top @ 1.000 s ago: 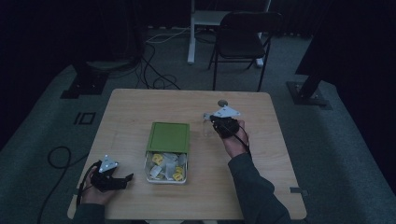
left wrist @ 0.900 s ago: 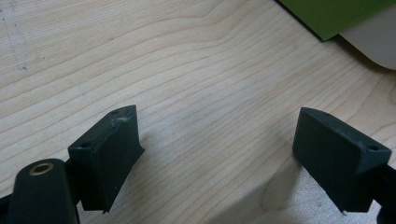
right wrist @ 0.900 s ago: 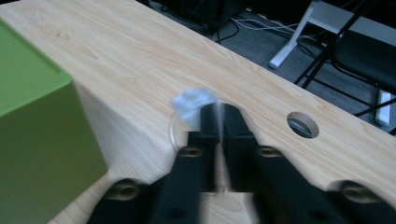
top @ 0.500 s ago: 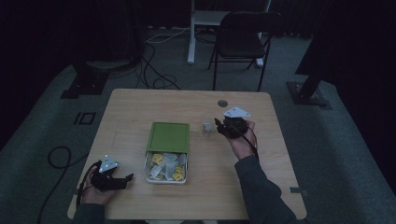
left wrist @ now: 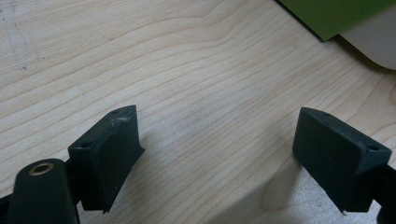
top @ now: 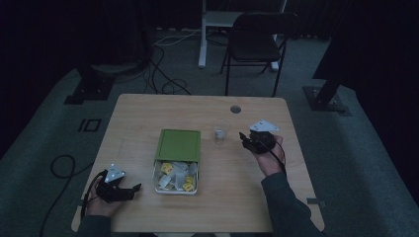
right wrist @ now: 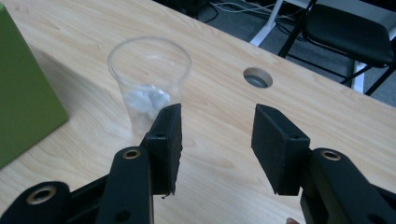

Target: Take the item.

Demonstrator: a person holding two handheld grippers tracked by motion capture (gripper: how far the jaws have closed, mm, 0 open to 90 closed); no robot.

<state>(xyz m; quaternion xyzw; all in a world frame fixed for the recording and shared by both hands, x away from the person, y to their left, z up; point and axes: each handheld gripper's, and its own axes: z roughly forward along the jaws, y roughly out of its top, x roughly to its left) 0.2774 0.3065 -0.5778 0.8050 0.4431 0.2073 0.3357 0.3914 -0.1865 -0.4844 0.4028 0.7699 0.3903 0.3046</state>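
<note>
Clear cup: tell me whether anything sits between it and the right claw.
Nothing visible does. The clear cup stands just ahead and left of the open right claw, with bare table between. The green lid lies beyond.

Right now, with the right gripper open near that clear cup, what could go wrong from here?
The clear plastic cup looks light and stands upright just ahead of the right gripper, off to one jaw's side; a sideways nudge might tip it and spill the white item inside. Thin walls may also buckle under a firm squeeze. The open green box sits close beside it, limiting room.
</note>
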